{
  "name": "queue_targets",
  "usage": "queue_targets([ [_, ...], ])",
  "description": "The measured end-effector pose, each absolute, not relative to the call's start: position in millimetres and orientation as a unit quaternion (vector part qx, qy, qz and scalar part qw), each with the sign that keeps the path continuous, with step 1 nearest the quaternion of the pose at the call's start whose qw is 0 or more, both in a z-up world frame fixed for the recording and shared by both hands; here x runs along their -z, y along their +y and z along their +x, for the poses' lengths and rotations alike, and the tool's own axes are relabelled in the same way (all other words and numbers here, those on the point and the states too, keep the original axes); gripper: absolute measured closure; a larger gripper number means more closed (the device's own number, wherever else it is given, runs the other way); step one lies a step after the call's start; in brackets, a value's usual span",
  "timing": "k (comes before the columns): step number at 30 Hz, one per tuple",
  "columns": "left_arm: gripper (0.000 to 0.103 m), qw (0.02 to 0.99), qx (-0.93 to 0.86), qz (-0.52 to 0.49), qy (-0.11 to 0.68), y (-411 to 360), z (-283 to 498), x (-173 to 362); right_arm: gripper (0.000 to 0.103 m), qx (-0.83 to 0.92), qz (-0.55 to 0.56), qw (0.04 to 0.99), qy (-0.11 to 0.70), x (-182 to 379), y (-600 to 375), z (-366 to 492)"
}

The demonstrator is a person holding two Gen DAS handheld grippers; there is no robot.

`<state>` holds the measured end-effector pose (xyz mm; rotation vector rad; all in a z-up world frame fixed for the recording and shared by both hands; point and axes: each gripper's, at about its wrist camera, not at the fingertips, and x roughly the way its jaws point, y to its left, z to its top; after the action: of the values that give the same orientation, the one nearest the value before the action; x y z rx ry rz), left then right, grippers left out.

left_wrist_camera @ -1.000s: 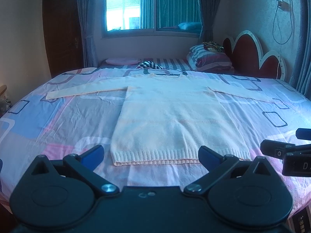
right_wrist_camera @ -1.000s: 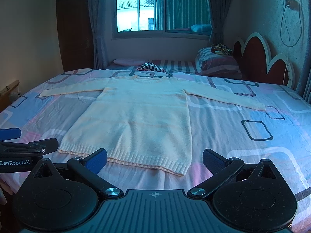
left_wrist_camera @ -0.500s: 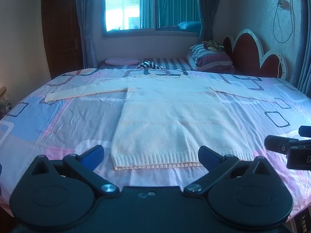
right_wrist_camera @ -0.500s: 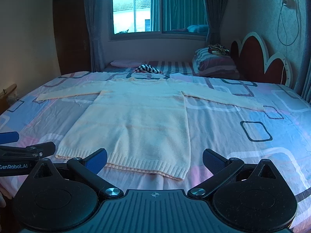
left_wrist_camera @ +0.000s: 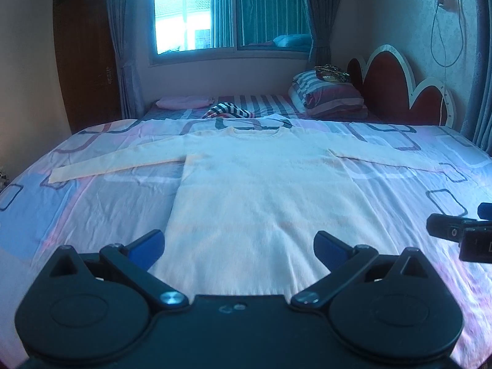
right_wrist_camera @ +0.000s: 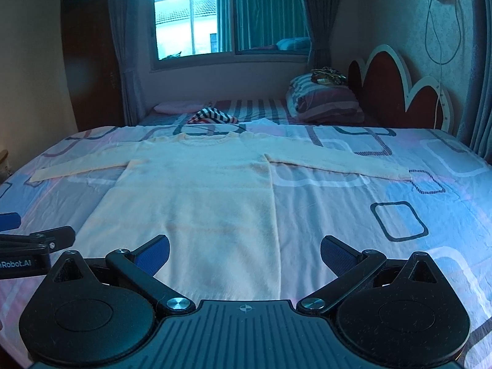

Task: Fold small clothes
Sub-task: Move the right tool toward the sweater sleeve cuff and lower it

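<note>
Cream knit sweater [left_wrist_camera: 258, 190] lies flat, front up, in the middle of the bed [left_wrist_camera: 77, 215] on the patterned sheet, both sleeves spread straight out to the sides, neckline toward the window end, hem toward the cameras. No fold is made yet, so my read is the task is at its very start: sleeves in, body folded, all of it left. Left claw [left_wrist_camera: 238, 243] wide, holding nothing, poised over the sweater's lower body near the hem; right claw [right_wrist_camera: 244, 250] also wide and empty, over the hem's right corner area. Neither looks to touch the fabric, though the hem itself is hidden behind the claw bodies. Left view shows the left sleeve cuff clearly; the right cuff runs faint toward the edge there. Right view shows the right sleeve [right_wrist_camera: 338, 160] whole to its cuff, plus bare sheet beyond it. Each view catches the other claw at its edge. Striped pillow [left_wrist_camera: 329, 95] and headboard [left_wrist_camera: 387, 92] sit far back.
</note>
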<state>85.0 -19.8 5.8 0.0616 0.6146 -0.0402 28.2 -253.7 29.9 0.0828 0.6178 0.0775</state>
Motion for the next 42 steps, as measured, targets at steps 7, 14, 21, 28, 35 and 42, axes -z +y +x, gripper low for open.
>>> queue_targets([
  [7, 0.001, 0.947, 0.028, 0.019, 0.318, -29.1, 132.9, 5.3, 0.0, -0.016, 0.051, 0.949, 0.312, -20.6, -277.5, 71.4],
  [14, 0.001, 0.941, 0.038, 0.017, 0.336, -43.4, 174.3, 18.8, 0.0, 0.003, 0.066, 0.945, 0.319, -7.5, -307.3, 114.5],
  [21, 0.001, 0.933, 0.05, -0.005, 0.357, -48.7, 222.6, 32.9, 0.0, 0.026, 0.082, 0.946, 0.314, 8.8, -349.1, 162.0],
  [28, 0.003, 0.93, 0.019, 0.005, 0.368, -51.2, 274.8, 48.9, 0.0, 0.052, 0.099, 0.944, 0.312, 30.2, -391.8, 212.8],
  [35, 0.011, 0.938, -0.018, 0.048, 0.343, -57.5, 311.3, 59.9, 0.0, 0.08, 0.1, 0.945, 0.301, 50.7, -428.7, 255.0],
  [42, 0.009, 0.93, -0.038, 0.051, 0.362, -56.7, 337.1, 76.3, 0.005, 0.13, 0.132, 0.939, 0.29, 72.7, -484.6, 290.7],
])
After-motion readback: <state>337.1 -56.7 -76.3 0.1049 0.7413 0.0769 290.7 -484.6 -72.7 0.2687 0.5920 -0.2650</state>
